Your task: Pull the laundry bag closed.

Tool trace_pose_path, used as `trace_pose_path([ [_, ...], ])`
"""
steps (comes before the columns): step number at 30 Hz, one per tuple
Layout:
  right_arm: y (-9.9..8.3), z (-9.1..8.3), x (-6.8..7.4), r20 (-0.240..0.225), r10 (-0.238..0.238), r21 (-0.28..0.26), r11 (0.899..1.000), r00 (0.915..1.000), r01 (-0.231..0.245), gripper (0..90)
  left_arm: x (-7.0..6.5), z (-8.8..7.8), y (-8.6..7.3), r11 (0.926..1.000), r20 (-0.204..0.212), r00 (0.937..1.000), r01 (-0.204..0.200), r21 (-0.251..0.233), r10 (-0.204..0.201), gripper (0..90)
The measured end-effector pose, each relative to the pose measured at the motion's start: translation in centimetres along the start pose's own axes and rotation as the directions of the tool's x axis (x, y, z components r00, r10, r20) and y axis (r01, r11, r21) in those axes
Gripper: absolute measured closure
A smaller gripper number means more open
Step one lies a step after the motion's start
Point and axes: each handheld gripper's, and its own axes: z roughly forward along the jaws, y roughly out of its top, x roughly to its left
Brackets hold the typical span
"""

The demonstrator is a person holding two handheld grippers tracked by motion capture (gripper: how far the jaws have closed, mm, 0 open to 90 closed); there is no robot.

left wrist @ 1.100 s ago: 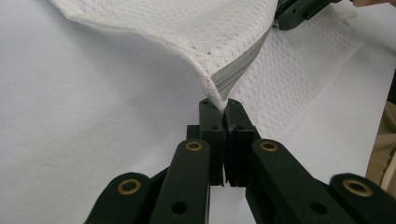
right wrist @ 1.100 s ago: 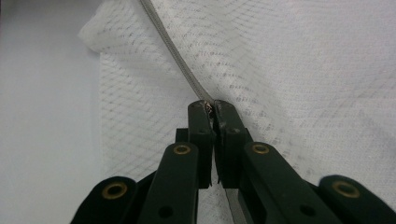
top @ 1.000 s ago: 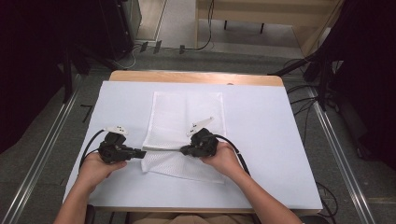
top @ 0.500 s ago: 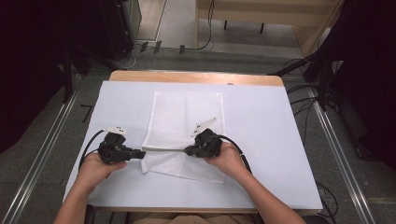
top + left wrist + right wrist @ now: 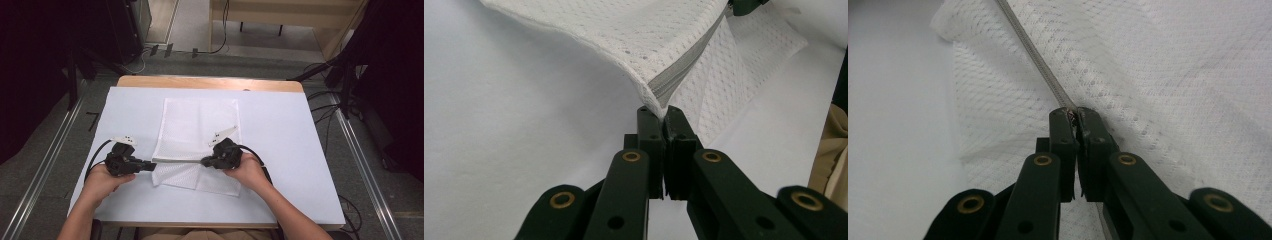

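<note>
Mesh bag lies on the bench; left hand-held gripper and right hand-held gripper each pinch its zipper.

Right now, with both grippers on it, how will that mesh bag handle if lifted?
Probably floppy: the mesh bag folds and drapes between the left gripper and right gripper. Likely light, being thin and see-through. The zipper looks like its firmest line.

Mesh laundry bag: white open-weave cloth with a grey zipper. Table cover: smooth, matt, probably paper. Grippers: matt black plastic, brass-coloured rivets.
</note>
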Motion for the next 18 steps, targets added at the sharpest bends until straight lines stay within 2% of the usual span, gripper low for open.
trace_pose_path([
  [9,-0.20,-0.13,-0.19,0.016,0.004,0.008,1.000,0.9999,-0.005,88.2,0.10,-0.22,0.03,0.9999,-0.011,0.9999,0.013,-0.001,-0.013,89.7],
  [18,-0.78,-0.61,-0.47,0.022,0.013,0.011,1.000,0.9997,-0.013,88.2,0.13,-0.23,-0.05,0.9997,-0.002,0.9998,0.022,0.007,-0.022,89.7],
])
